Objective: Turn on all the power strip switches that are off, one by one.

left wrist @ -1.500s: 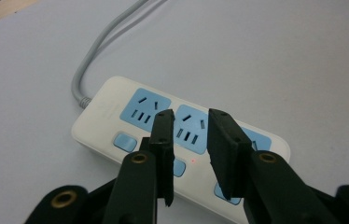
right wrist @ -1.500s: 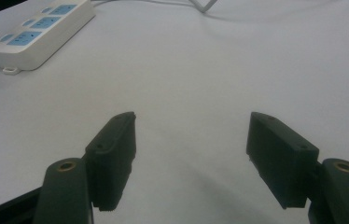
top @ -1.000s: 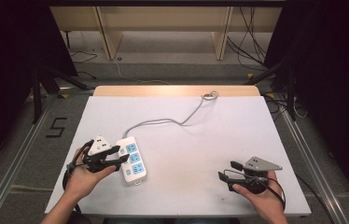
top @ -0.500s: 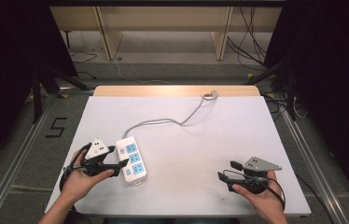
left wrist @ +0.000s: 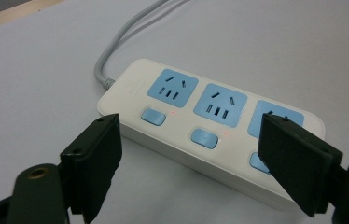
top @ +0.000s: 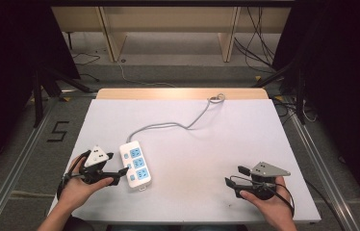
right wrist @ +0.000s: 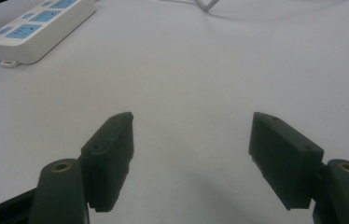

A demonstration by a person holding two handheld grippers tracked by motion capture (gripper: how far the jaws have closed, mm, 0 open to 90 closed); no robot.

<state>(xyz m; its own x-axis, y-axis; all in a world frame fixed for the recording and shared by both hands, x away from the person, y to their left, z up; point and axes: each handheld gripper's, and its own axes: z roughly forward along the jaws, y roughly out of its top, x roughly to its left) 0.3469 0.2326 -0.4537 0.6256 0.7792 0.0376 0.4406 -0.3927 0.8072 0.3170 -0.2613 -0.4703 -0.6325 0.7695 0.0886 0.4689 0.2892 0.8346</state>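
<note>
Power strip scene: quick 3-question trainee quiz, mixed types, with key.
1. True or false: the left gripper is shut on the power strip.
2. How many blue socket panels does the strip have? A) two B) three C) five
3. Fill in: the strip's grey cable runs toward the table's ____ edge.

Key: 1. False; its jaws stand open beside the strip. 2. B. 3. Far. The right gripper is open too, over bare table.

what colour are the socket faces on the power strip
Light blue, on a white power strip; clearest in the left gripper view.
</note>
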